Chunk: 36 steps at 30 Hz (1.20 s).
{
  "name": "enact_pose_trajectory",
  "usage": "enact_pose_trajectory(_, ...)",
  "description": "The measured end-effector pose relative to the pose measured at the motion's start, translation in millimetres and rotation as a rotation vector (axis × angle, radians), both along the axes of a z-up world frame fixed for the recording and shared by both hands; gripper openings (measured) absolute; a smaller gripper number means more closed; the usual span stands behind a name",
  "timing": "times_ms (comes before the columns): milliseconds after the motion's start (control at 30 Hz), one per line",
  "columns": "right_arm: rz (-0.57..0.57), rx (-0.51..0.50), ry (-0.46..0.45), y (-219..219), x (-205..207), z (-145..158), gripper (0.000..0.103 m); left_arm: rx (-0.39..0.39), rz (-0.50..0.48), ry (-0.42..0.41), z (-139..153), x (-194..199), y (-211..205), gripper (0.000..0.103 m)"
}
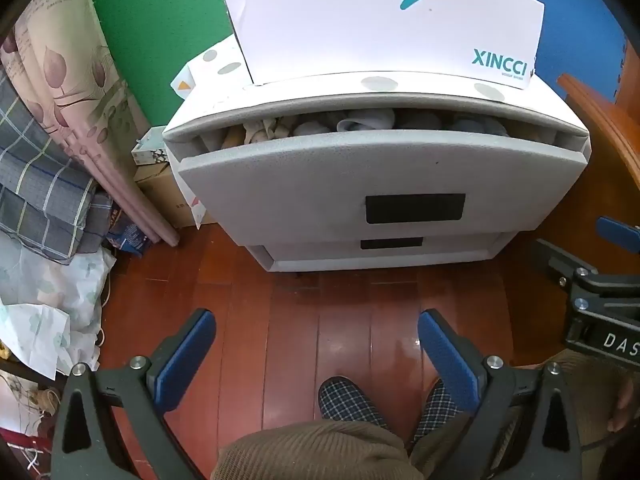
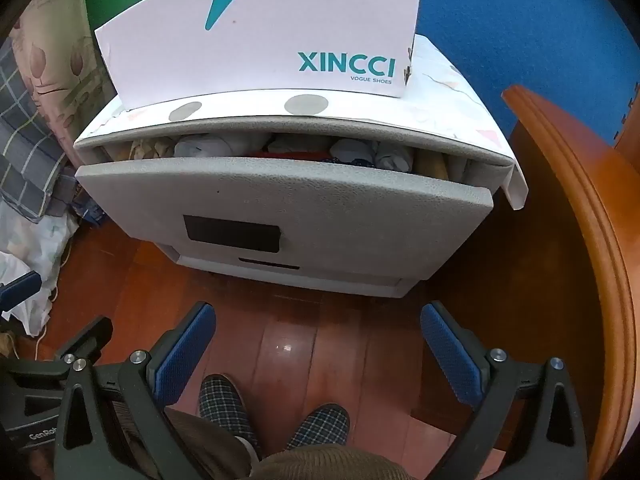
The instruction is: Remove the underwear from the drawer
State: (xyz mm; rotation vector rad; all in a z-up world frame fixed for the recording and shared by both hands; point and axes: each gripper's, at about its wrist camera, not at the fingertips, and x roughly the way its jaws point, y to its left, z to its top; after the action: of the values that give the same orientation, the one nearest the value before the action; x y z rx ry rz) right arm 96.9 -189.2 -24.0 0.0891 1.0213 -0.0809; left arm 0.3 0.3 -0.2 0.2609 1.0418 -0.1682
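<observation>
**Drawer ajar, both claws empty**

You stand on a red wood floor (image 1: 248, 320) before a grey cabinet (image 1: 400, 96), green and blue walls behind it. A white shoe box (image 2: 260, 40) sits on its top. Your left gripper (image 1: 316, 356) and right gripper (image 2: 318, 354) are spread wide above the floor, touching nothing. The top drawer (image 2: 320, 208) stands slightly open; rolled underwear (image 2: 352, 152) fills the gap along its upper edge.
</observation>
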Motion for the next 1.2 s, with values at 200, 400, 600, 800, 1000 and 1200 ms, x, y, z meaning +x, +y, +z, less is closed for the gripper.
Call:
enact_pose_trajectory(200,-0.004,-0.001,-0.003,-1.9,1.0,-0.3,0.101,0.000,-0.001,0.003,-0.6,3.9,2.6,0.103)
enact_pose_trajectory(400,0.000,-0.020,0.007,1.4,0.8,-0.6,0.101,0.012,-0.006,-0.007,2.7,2.8,4.6,0.103)
enact_pose_trajectory(600,0.000,-0.025,0.011,-1.1,0.9,-1.5,0.101,0.023,0.000,-0.012,-0.7,-2.4,-1.6,0.103)
enact_pose_trajectory(800,-0.001,-0.026,0.014,-2.0,0.7,-2.5,0.101,0.020,0.000,-0.012,-1.3,-2.1,-0.3,0.103)
enact_pose_trajectory(1000,-0.002,-0.027,0.014,-1.2,1.0,-1.9,0.101,0.017,-0.001,-0.011,-1.0,-2.6,0.4,0.103)
enact_pose_trajectory(1200,-0.002,-0.024,0.013,-2.5,0.2,-2.2,0.101,0.017,-0.002,-0.011,-0.6,-2.4,3.3,0.103)
